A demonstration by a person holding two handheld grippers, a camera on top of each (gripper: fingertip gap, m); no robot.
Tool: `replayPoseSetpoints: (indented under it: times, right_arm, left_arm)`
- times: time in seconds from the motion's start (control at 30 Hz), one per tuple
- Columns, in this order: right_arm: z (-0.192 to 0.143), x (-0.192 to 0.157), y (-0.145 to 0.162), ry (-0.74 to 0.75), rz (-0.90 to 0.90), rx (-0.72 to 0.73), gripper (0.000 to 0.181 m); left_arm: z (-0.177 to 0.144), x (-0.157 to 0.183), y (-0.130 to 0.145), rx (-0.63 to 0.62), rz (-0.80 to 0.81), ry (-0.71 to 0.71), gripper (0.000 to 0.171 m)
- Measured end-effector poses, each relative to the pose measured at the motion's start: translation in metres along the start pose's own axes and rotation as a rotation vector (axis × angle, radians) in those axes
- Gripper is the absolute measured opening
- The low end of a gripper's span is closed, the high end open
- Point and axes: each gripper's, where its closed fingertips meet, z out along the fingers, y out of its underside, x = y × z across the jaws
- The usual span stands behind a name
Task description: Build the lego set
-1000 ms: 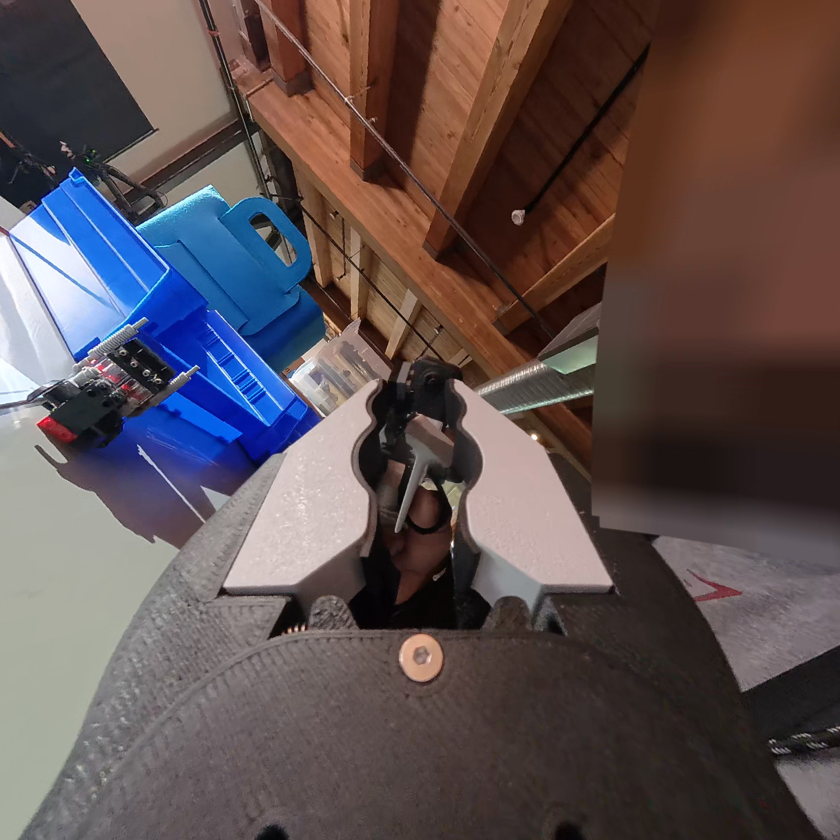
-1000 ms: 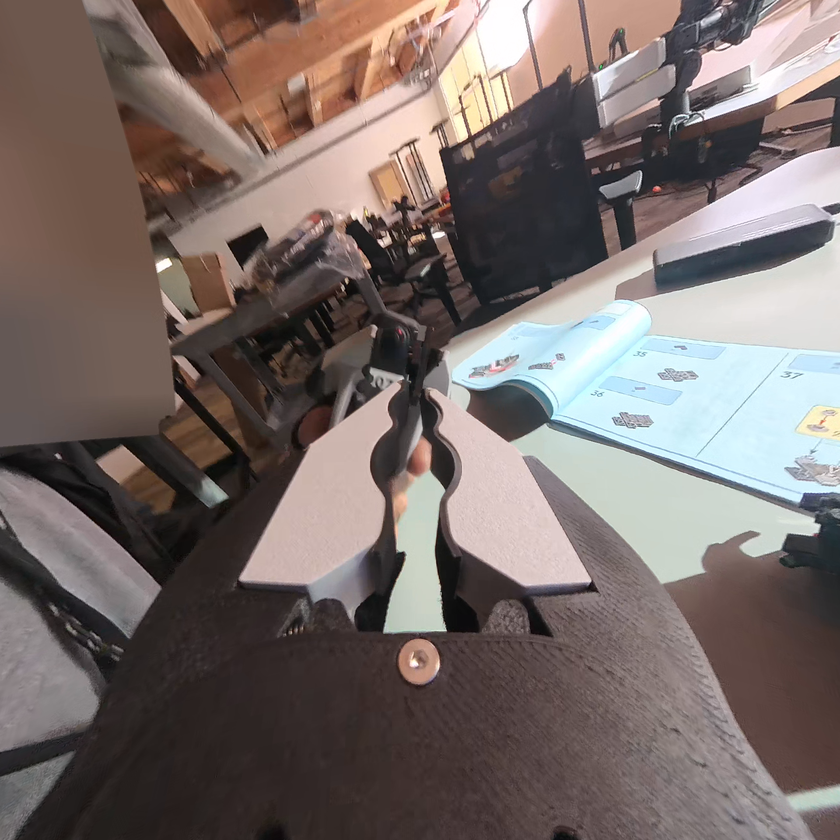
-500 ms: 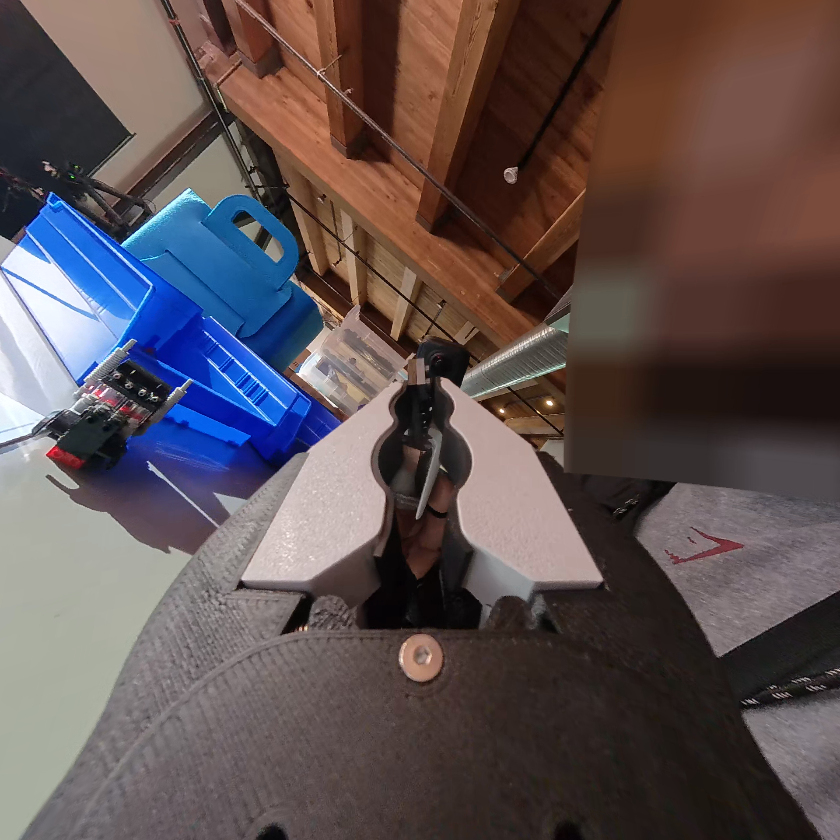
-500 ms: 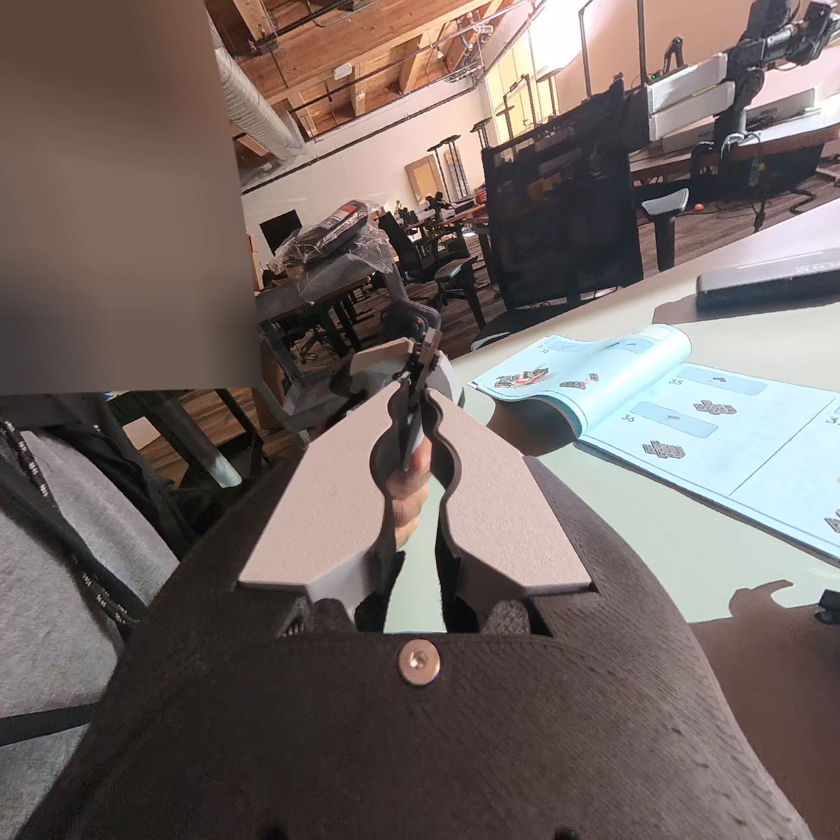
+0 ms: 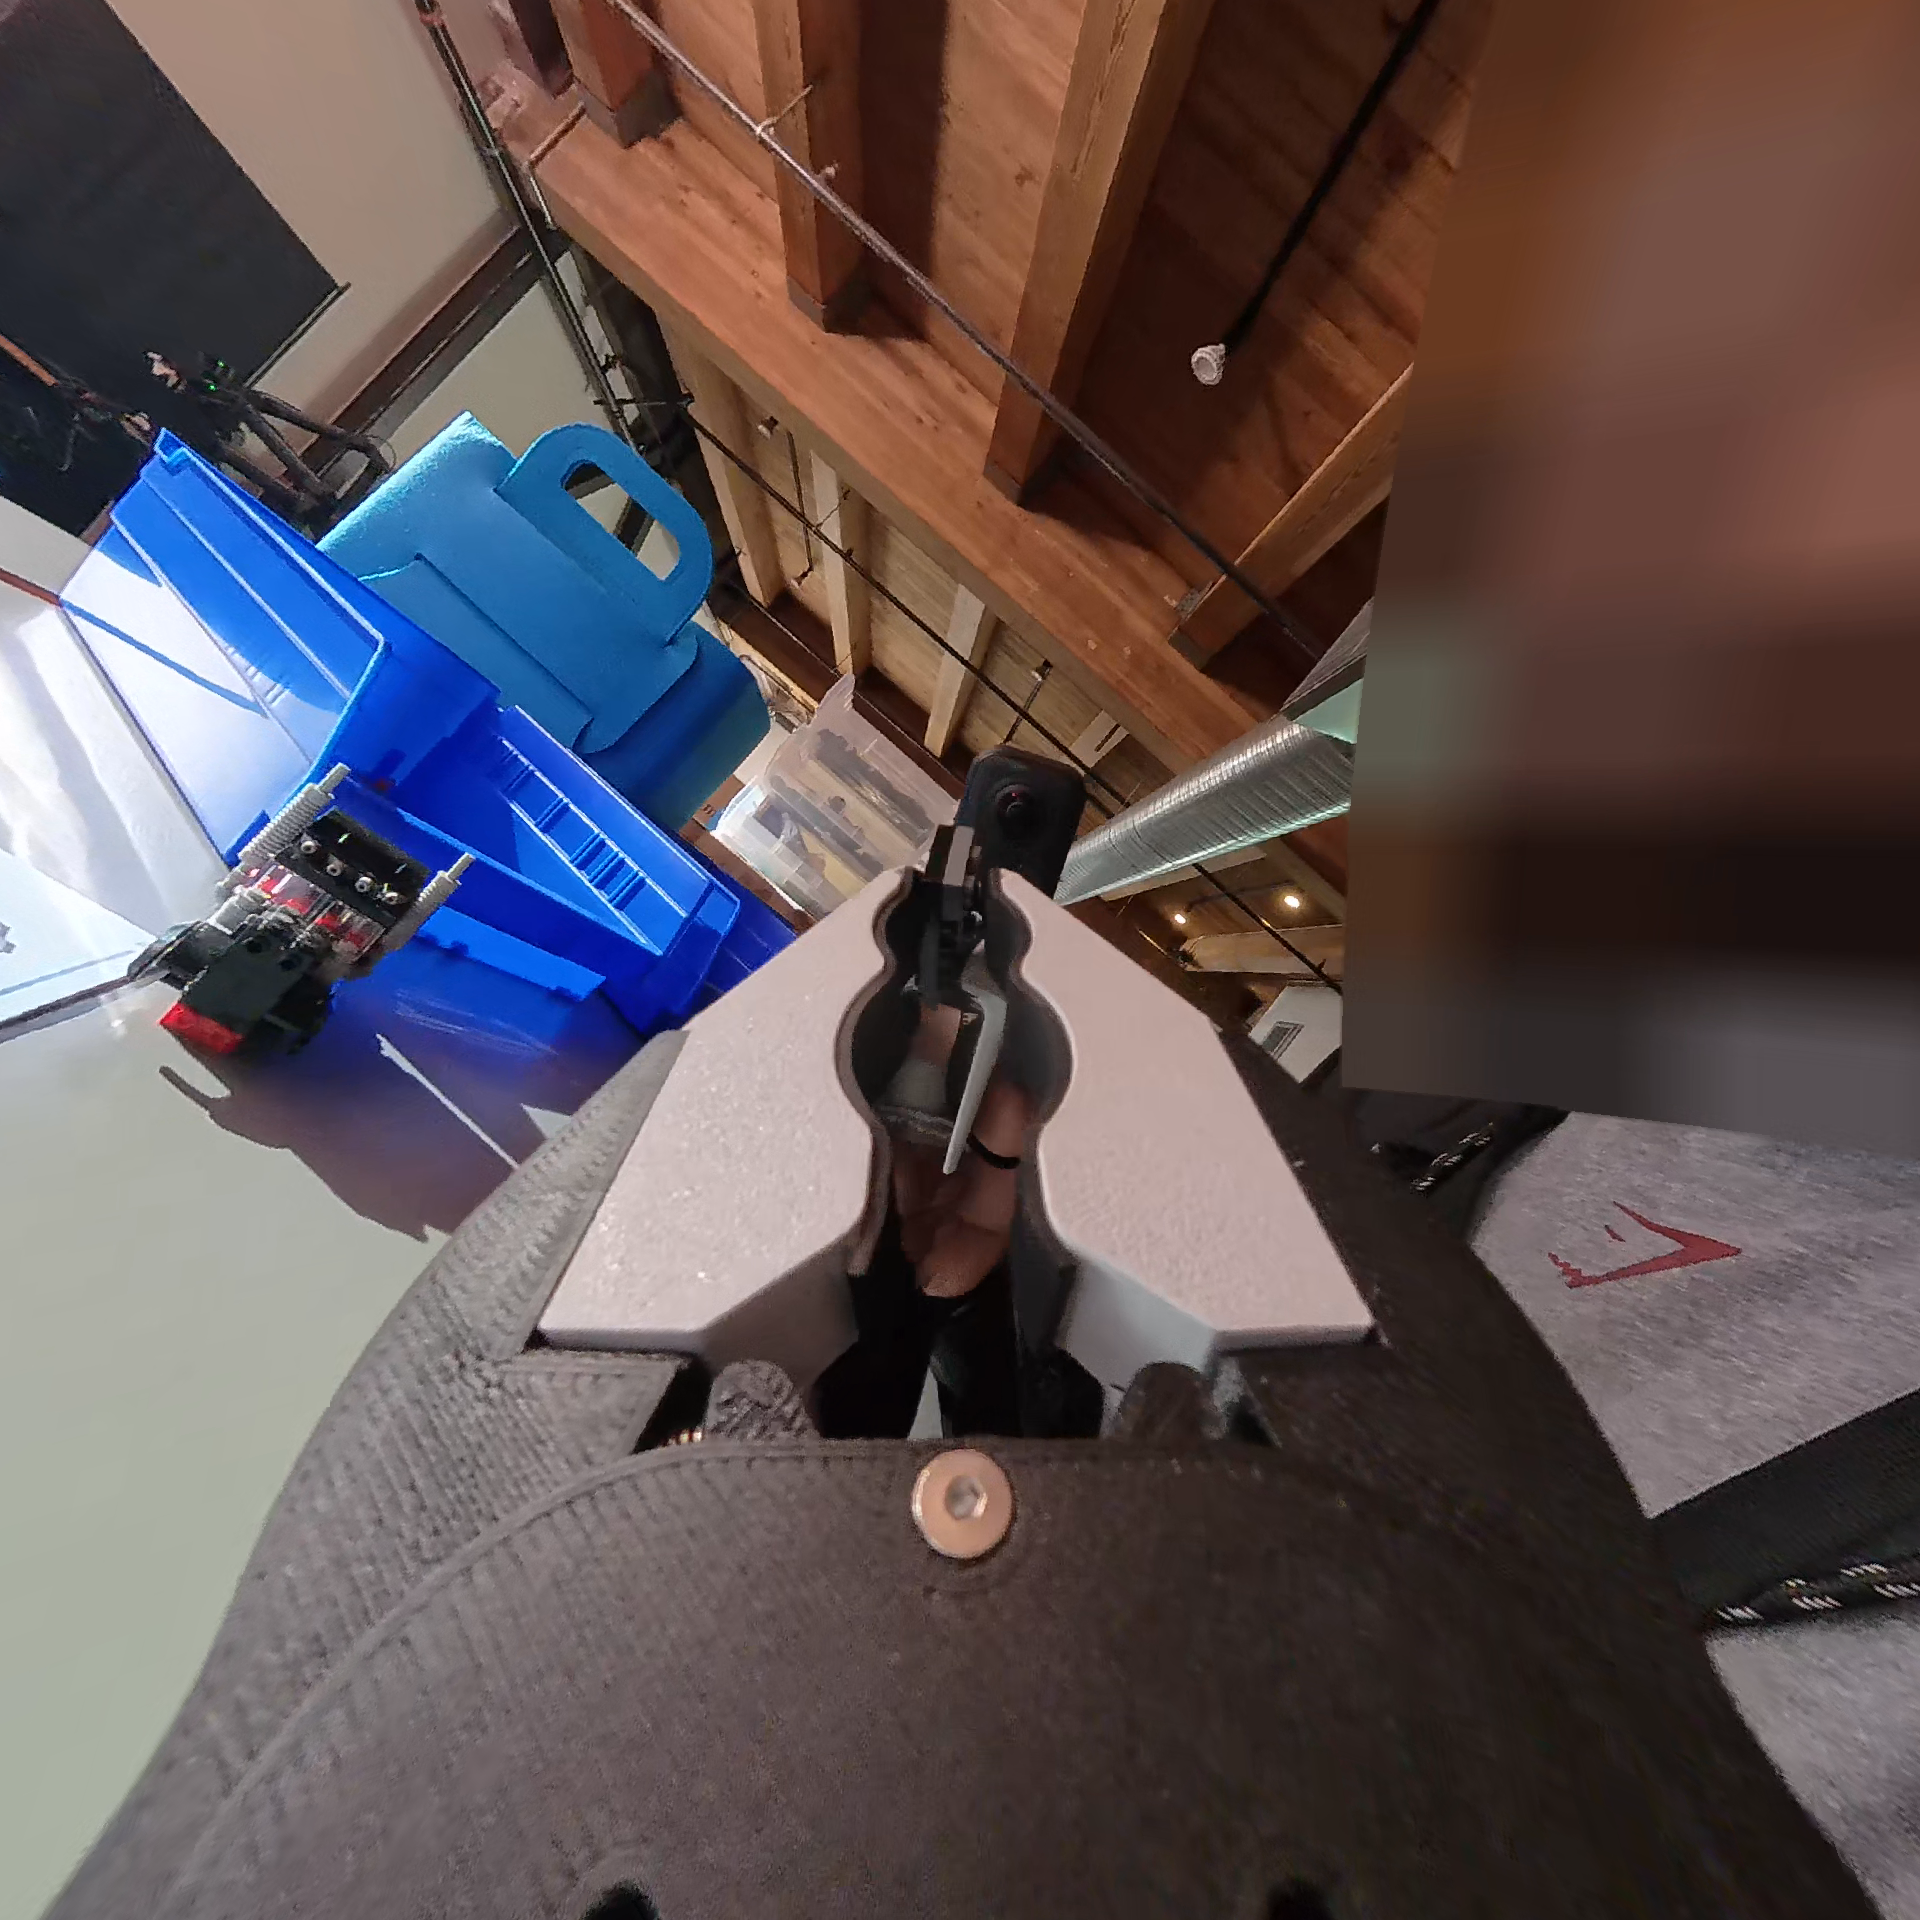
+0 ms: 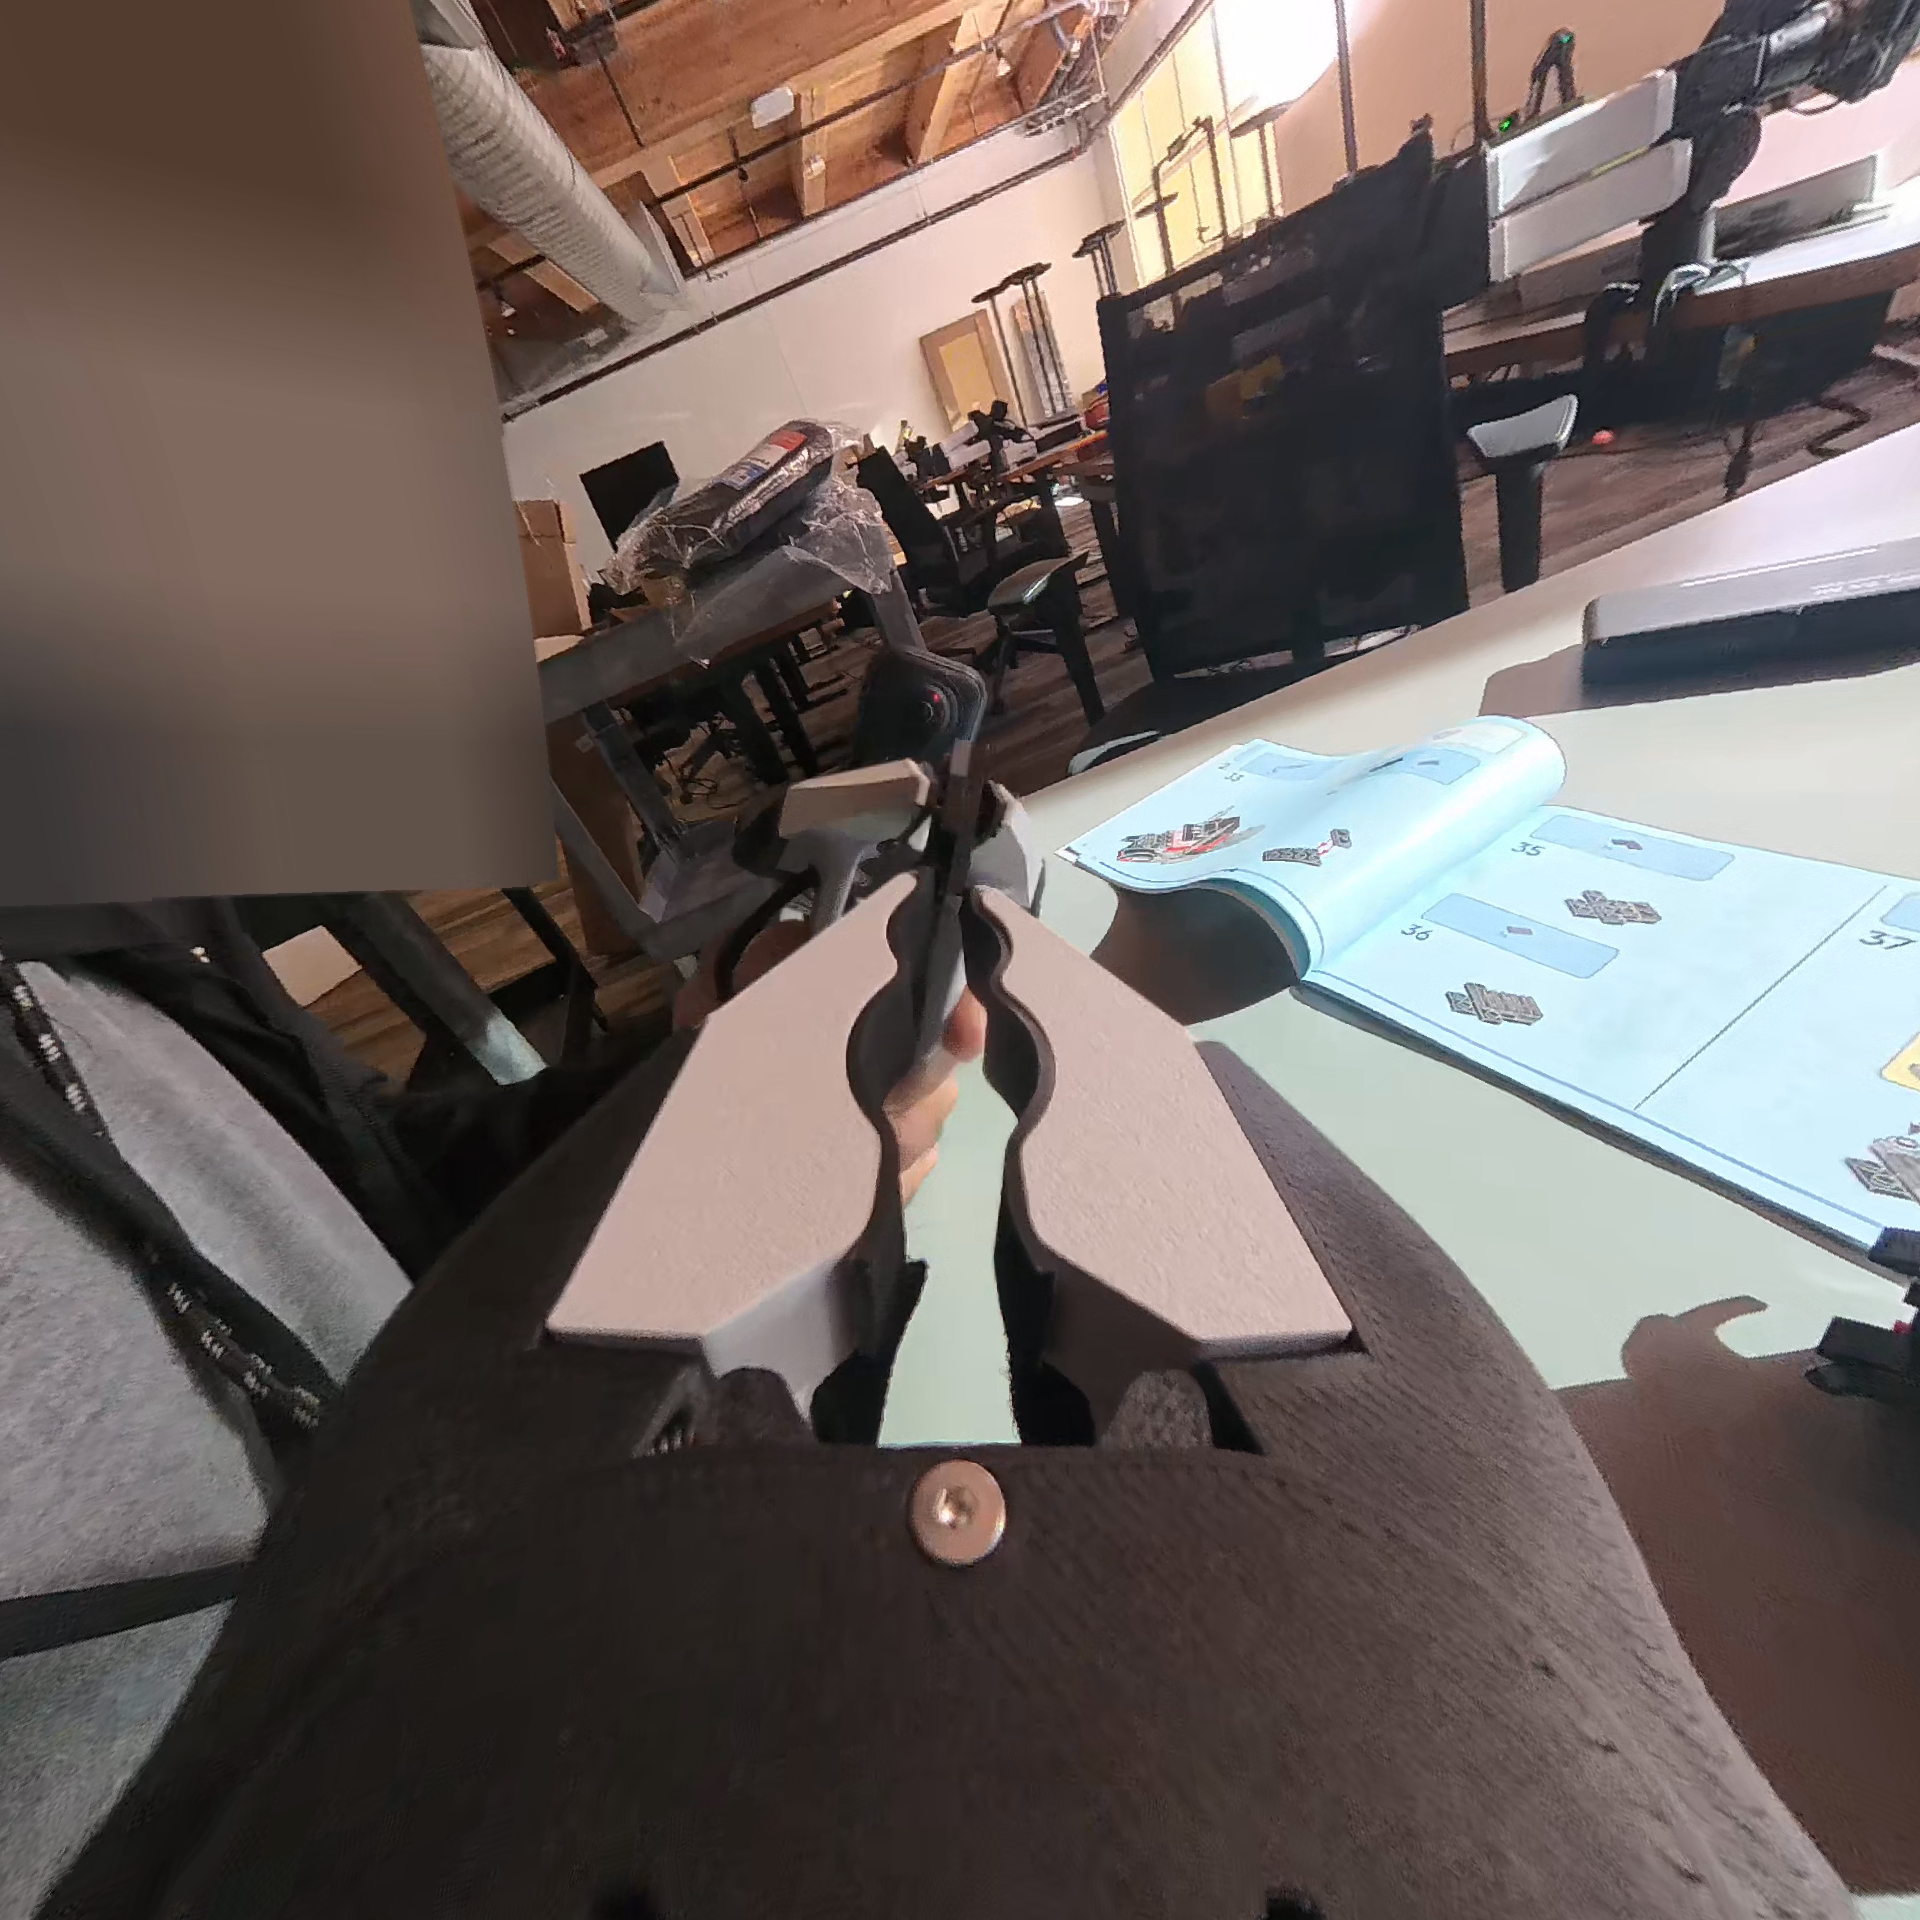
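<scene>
left hand-held gripper (image 5: 954,904): raised off the worktop (image 5: 187,1299), pointing up at the wooden ceiling; tips pressed onto a small dark lego piece (image 5: 951,914) – pinching it.
right hand-held gripper (image 6: 951,883): tips closed on the same small dark piece (image 6: 954,831), facing the other gripper tip to tip.
opposite gripper, left view: right unit's camera (image 5: 1016,821) sits just behind the pinched piece; fingers of the person's hand (image 5: 961,1236) show through the gap.
opposite gripper, right view: left unit's grey finger (image 6: 857,795) and camera (image 6: 920,717) right behind the tips.
lego build: partly built black model with red parts and springs (image 5: 281,935), on the worktop to the left, just in front of the blue bins (image 5: 343,675) – well apart from both grippers.
instruction booklet (image 6: 1558,935): light blue, lying open on the worktop to the right.
dark flat device (image 6: 1756,613): far right on the worktop, beyond the booklet.
loose black parts (image 6: 1881,1340): at the right edge, cut off – cannot tell what they are.
person: grey top (image 5: 1714,1299) at the right of the left view.
</scene>
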Motion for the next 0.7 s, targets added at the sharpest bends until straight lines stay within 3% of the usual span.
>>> replayPoseSetpoints:
  times: [0.3,0.5,0.7]
  right_arm:
    - [-0.005,0.01,0.002,-0.048,0.157,0.001,0.006]
    - [-0.008,0.018,-0.002,-0.084,0.314,0.079,0.022]
    - [-0.006,0.017,0.002,-0.08,0.305,0.064,0.013]
  left_arm:
    - [-0.003,-0.012,-0.003,0.008,-0.039,-0.069,0.008]
    - [-0.003,-0.017,-0.002,0.009,-0.038,-0.106,0.008]
    - [0.001,-0.018,0.004,-0.024,-0.013,-0.124,0.008]
